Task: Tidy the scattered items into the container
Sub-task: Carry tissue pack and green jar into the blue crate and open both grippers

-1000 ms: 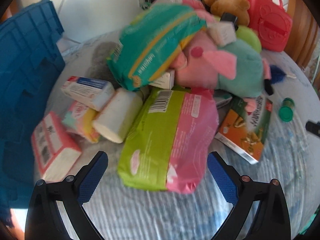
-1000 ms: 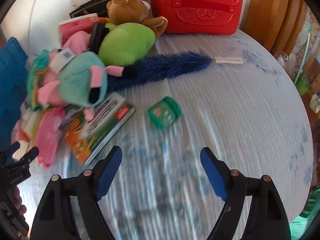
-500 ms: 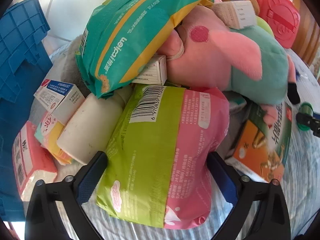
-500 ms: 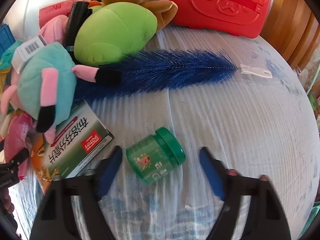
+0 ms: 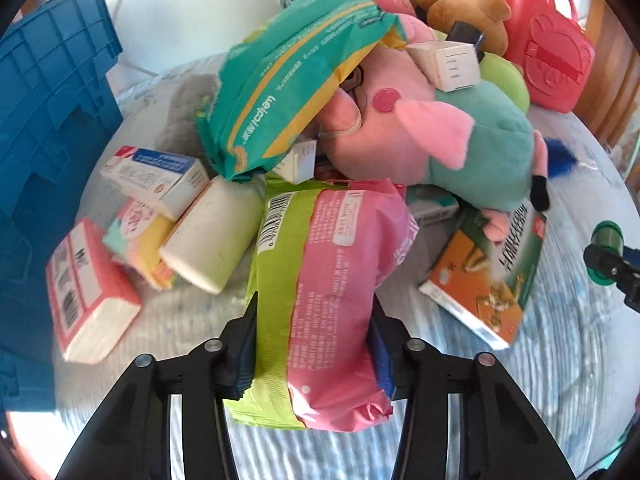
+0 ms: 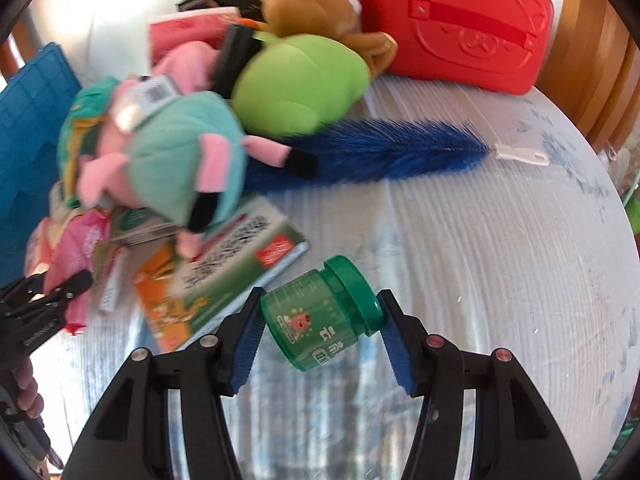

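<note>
In the left wrist view the left gripper (image 5: 314,344) has just been closing, and its blue pads now press into both long sides of the green-and-pink soft pack (image 5: 320,292), low in the middle of the frame. The film dents in where the fingers bite, so I judge it light and squashy, with slick wrapping; a hold across the narrow waist near the bottom end, as here, looks sound, though the far end may droop when lifted. The blue crate (image 5: 48,140) stands at the left edge, close by.

In the right wrist view the right gripper (image 6: 320,336) has been closing too. The small green jar (image 6: 320,316) lies tilted between its pads, lower centre of the frame: the left pad touches the jar's base corner and the right pad meets the lid rim. It looks like hard, smooth plastic, light and apt to roll or twist out of an end-to-end pinch. Squarer contact on the body would hold better. The orange-and-green box (image 6: 224,276) lies just beside it, to the left.
</note>
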{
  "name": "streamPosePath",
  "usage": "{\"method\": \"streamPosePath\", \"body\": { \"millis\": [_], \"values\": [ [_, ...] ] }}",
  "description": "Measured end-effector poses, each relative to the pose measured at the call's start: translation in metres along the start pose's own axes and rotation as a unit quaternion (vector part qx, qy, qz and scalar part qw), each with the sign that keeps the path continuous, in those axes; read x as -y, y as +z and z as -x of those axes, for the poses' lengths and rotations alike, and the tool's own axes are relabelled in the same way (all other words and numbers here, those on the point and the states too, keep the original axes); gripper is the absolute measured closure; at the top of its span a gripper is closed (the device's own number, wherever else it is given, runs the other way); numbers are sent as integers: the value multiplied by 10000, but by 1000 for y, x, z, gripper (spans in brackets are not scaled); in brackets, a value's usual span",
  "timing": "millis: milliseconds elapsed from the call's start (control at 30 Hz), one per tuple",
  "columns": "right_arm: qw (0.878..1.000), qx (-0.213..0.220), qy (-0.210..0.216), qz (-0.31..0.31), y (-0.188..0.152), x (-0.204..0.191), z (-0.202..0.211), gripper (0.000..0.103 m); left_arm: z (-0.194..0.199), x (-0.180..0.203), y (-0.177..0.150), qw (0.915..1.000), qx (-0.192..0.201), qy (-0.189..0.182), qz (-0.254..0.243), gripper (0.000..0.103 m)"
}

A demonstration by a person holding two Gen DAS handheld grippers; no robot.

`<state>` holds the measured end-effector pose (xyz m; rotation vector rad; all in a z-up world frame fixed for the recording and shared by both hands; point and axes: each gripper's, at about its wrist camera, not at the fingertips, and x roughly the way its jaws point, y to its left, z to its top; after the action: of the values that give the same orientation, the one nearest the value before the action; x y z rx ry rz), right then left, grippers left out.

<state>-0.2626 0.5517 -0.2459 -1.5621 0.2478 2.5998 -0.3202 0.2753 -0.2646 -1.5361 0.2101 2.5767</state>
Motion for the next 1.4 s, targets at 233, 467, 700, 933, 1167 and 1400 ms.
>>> {"method": "streamPosePath", "body": {
  "millis": [233,467,700,933,1167,1400],
  "values": [
    [9984,286,290,389,-2,-46,47,48,59,-7,-9,9983,577,25,90,60],
    [9895,927,655,896,26,-101,111,48,159,-46,11,9868,1571,233,302,60],
    [9655,1696,1150,1608,59,-200,181,48,258,-131,23,9626,2486,821,694,59],
    [9274,2251,1937,2277,77,-349,224,48,310,-271,7,9393,2759,1651,1195,59],
    [9000,2079,2611,2805,72,-504,217,48,296,-407,-19,9384,2230,2097,1603,59],
    [8987,1693,2493,3187,60,-594,189,48,284,-464,-29,9411,2140,2026,1657,57]
  ]
}}
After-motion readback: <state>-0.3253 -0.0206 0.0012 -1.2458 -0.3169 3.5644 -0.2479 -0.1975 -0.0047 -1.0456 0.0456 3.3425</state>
